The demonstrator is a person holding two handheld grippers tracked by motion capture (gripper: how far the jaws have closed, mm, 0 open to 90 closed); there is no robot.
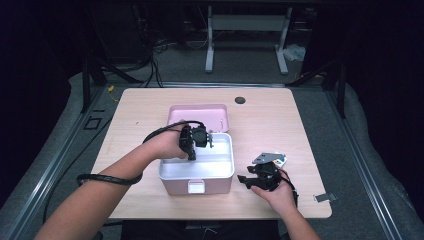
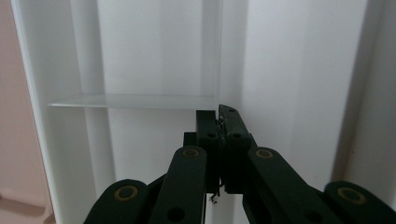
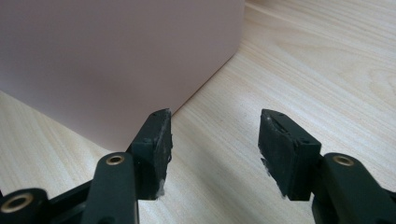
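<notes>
Both jaws: left gripper [image 2: 219, 114] pinches white divider [image 2: 211, 60]; right gripper [image 3: 215, 123] open.

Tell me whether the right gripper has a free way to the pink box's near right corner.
Probably yes. The right gripper stands open beside the pink box, and bare wooden table lies between its jaws and that corner, nothing in between.

Box, dividers and hands partly out of sight

In the high view the left gripper [image 1: 192, 142] covers part of the pink box's [image 1: 196, 177] white inside, and the thin clear divider [image 2: 135, 100] there is too faint to make out. The left gripper view cuts off the box walls at every edge. Whether anything sits pinched between those closed jaws cannot be told. The right gripper [image 3: 215, 140] view crops the box's pink side.
</notes>
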